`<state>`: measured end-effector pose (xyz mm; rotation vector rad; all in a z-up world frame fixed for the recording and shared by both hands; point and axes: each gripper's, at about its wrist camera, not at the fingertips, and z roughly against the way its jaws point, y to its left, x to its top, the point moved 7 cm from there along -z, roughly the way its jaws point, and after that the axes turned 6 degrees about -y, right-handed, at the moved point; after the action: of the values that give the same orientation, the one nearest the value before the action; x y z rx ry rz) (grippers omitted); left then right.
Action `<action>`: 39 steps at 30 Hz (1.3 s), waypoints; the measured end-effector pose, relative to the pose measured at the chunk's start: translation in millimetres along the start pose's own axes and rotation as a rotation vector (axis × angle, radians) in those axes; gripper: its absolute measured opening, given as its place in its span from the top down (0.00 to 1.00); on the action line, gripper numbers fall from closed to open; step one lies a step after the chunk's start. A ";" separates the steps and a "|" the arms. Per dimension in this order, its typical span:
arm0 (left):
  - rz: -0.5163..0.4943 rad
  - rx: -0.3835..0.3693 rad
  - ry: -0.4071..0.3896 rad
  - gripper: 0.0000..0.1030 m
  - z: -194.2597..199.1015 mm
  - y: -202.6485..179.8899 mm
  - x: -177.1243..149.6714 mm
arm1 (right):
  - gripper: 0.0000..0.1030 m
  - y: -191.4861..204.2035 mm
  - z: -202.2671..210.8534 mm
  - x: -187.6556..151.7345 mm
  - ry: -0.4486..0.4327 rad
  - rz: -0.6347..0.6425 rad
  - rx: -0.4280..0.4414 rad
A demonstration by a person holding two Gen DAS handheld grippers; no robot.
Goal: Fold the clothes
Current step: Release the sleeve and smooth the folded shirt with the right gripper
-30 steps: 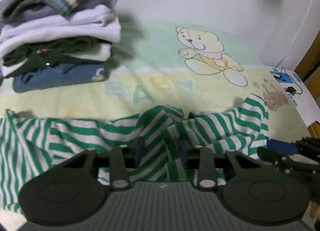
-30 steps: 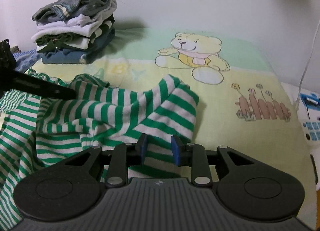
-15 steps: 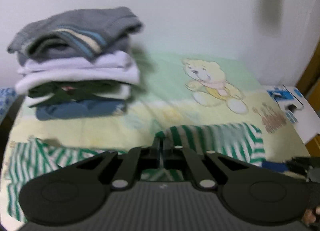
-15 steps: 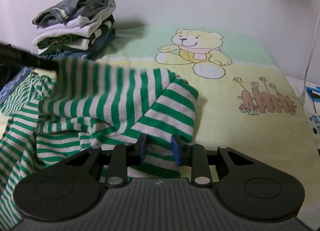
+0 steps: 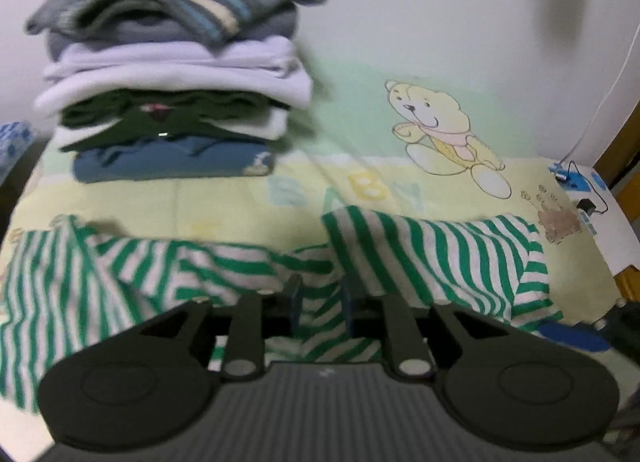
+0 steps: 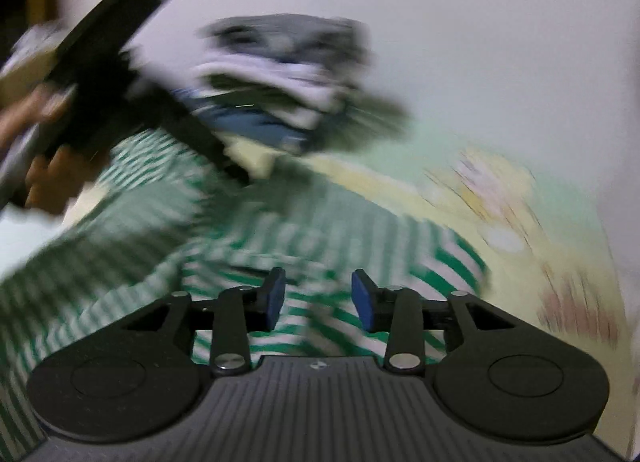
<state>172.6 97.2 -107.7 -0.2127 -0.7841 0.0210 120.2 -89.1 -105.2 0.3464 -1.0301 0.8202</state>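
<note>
Ahead of my left gripper [image 5: 320, 304] the striped shirt [image 5: 436, 258] lies rumpled right across. Beyond it the bedsheet [image 5: 224, 202] lies bare up to the stack of folded clothes [image 5: 176, 74] at the far left. On the right, cables [image 5: 588, 198] crowd the sheet's edge.

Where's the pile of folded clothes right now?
In the left wrist view the folded pile sits upper left on the teddy-bear sheet against the wall, behind the green striped garment, left of the printed bear.
</note>
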 end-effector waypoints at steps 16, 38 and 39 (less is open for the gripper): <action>0.013 0.018 0.010 0.65 52.6 13.1 -47.1 | 0.97 37.8 -18.3 31.2 -0.053 -0.095 0.165; 0.042 -0.107 0.076 0.55 17.7 -25.5 -58.9 | 0.65 -45.0 -5.6 8.0 0.019 -0.301 -0.239; 0.025 -0.091 0.075 0.69 14.5 -28.9 -58.9 | 0.65 -49.5 -7.2 6.7 0.018 -0.309 -0.251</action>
<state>119.0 65.8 -133.1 -0.3081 -0.7084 0.0005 163.1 -114.5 -97.4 0.2736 -1.0182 0.4102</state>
